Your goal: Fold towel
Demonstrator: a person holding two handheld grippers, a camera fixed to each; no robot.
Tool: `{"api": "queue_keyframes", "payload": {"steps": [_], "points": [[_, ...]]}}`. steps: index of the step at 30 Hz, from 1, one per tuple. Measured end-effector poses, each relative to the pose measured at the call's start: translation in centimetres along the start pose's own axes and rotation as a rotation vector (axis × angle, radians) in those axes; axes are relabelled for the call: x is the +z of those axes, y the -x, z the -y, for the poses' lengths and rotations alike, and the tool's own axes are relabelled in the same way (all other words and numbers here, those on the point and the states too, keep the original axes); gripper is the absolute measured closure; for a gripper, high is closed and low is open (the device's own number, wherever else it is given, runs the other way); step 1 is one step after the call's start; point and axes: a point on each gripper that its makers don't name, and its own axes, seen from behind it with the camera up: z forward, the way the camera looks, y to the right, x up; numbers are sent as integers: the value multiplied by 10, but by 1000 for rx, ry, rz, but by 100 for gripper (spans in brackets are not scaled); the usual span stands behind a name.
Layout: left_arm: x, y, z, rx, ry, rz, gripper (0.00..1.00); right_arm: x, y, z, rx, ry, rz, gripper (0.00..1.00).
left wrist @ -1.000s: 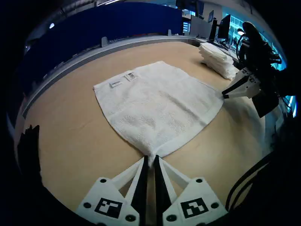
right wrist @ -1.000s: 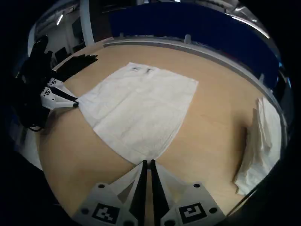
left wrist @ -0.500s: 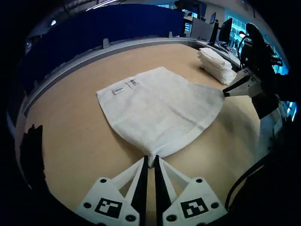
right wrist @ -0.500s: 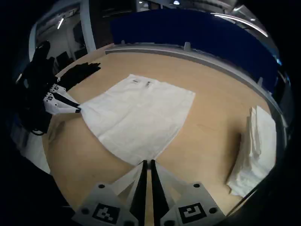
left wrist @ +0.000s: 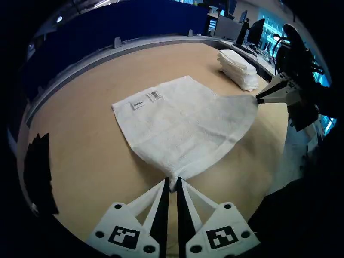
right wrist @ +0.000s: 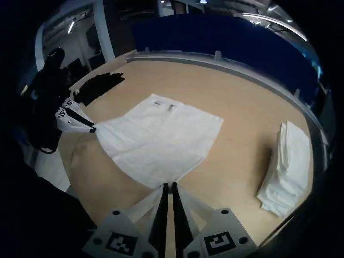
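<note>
A light wooden table [left wrist: 81, 129] is seen, bounded along its far side by a grey rim [left wrist: 129, 47]. A white towel [left wrist: 180, 124] is spread near the middle, its labelled far edge laid flat on the wood. A stack [left wrist: 234, 69] of folded white towels is set well apart at one end, and a black pile [right wrist: 101, 84] is laid at the other.
</note>
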Motion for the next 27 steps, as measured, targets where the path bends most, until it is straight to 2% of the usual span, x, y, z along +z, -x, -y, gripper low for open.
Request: {"api": "queue_keyframes", "payload": {"steps": [7,14,20,27], "points": [[-6,-6,0,-19,5,5,89,-1,-10,1,2,-7,-1,93],[-12,-24,11,-16,13,31,89,3,-35,-6,-9,-9,-19,93],[-8,-46,24,-15,10,43,89,9,-60,-21,-16,-1,-39,93],[1,-71,37,-84,22,56,89,23,-88,-45,-21,16,-57,93]]}}
